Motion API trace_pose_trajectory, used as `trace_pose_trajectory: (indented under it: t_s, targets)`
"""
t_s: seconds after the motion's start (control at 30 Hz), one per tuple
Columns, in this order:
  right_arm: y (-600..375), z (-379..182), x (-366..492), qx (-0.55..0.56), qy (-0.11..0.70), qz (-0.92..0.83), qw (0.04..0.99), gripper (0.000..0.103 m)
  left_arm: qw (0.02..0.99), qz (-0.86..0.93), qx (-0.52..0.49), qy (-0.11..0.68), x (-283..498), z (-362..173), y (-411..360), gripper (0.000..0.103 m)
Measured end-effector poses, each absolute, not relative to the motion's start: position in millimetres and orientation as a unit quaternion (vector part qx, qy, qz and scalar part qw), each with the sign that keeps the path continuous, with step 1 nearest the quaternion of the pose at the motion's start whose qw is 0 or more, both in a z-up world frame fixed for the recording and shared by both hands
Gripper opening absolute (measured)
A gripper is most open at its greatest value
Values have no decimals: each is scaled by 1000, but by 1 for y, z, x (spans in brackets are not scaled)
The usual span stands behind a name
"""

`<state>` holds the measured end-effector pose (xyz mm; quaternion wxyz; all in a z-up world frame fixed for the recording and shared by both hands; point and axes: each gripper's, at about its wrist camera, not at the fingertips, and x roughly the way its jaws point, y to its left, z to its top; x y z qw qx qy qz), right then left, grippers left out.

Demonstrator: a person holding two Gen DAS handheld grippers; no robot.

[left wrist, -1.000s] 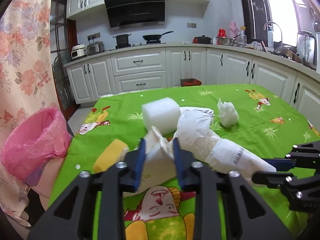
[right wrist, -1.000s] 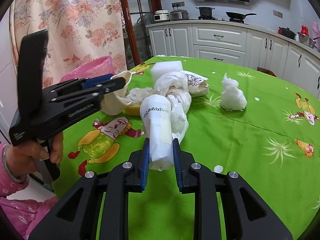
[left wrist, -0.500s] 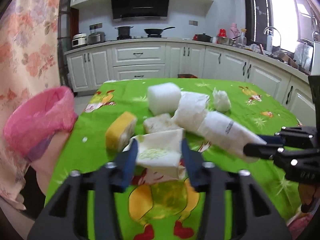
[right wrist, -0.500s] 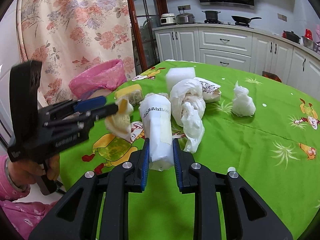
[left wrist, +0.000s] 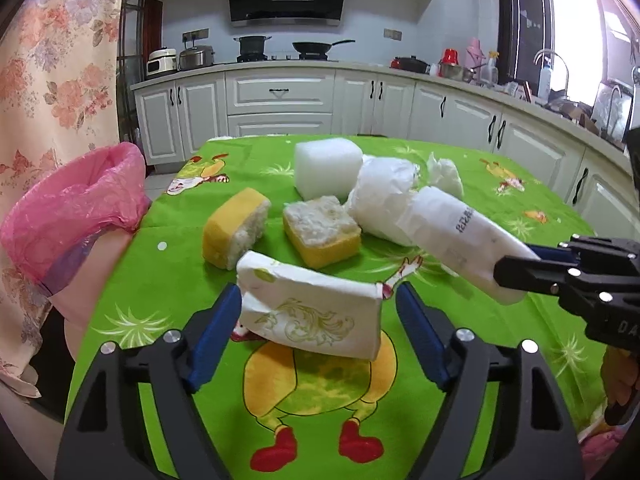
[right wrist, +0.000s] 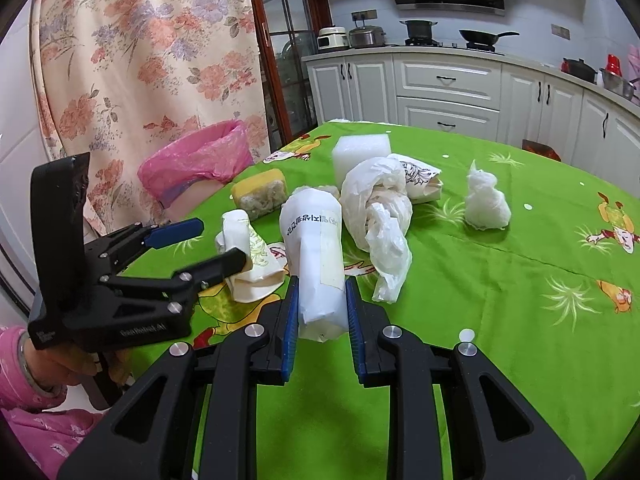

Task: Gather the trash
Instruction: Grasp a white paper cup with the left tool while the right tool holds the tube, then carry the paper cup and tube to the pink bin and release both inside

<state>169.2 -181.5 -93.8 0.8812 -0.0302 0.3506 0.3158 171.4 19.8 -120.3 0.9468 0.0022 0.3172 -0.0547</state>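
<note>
Eight pieces of trash in sight, none of them visibly inside the pink-lined bin [left wrist: 80,208] off the table's left edge; cannot tell what already sits in it, with its inside hidden from both views. Spread on the green tablecloth [left wrist: 160,292]: white foam block [left wrist: 326,168], two yellow sponge pieces [left wrist: 236,232] [left wrist: 322,232], crumpled plastic bag [left wrist: 380,196], printed paper bag [right wrist: 420,180] behind that, tissue wad [left wrist: 444,176] farther back and apart. Right gripper [right wrist: 320,292] clamped tight on a white paper-wrapped roll [right wrist: 316,248], held lifted above the cloth and pointing toward the heap, well short of the bin. Left gripper [left wrist: 318,304] with jaws just opening and now spread wide; folded paper packet [left wrist: 316,320] between them but no longer pinched, a clear gap at the right pad, the left pad just beside its edge. Seems to rest on the cloth near the table's front, close to the sponges, though hard to say for sure whether fully settled. Judging by that, very early in the job: nothing shown binned, one item in hand, one let go on the table, six untouched. Still to do: carry the roll across to the bin, regrip the packet, then clear the rest piece by piece.
</note>
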Motion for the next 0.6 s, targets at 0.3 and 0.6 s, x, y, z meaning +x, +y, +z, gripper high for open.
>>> trace_pose_trajectory:
  t_s: [0.3,0.6]
  targets:
    - [-187,-93,169,-24,350,310,884,23,945,-40,27,324,179,-132,11,40]
    - [-183,-97,170,-20,353,317,880,23,950,-29,34,309,169,-129,34,13]
